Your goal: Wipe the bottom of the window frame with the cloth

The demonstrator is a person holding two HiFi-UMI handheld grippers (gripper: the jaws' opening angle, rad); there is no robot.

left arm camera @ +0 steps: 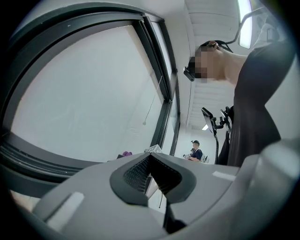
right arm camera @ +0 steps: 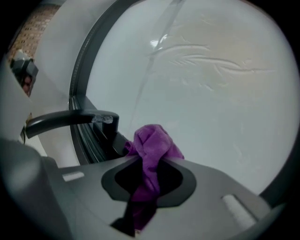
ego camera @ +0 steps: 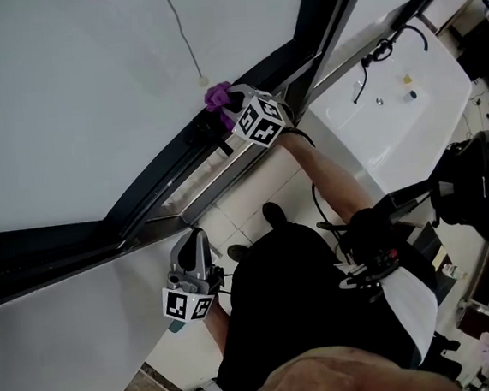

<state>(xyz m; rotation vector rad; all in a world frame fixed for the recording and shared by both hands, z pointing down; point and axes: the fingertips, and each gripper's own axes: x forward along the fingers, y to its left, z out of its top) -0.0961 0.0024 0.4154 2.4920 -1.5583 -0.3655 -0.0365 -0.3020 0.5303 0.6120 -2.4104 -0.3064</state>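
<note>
A purple cloth [ego camera: 217, 96] sits bunched at the dark bottom rail of the window frame [ego camera: 181, 158], close against the pale glass. My right gripper [ego camera: 233, 107] is shut on the cloth [right arm camera: 152, 145], which sticks out past the jaws and hangs down between them. A dark window handle [right arm camera: 70, 119] lies just left of the cloth. My left gripper [ego camera: 194, 242] hangs lower, off the frame, near the person's leg. Its jaws are shut with nothing between them [left arm camera: 151, 161], pointing along the window toward the far cloth [left arm camera: 126, 153].
A white windowsill or counter [ego camera: 391, 107] with small items runs to the right of the frame. A thin cord [ego camera: 181, 33] hangs down the glass. Pale floor tiles [ego camera: 246, 207] lie below the frame. Another person [left arm camera: 195, 151] stands far off.
</note>
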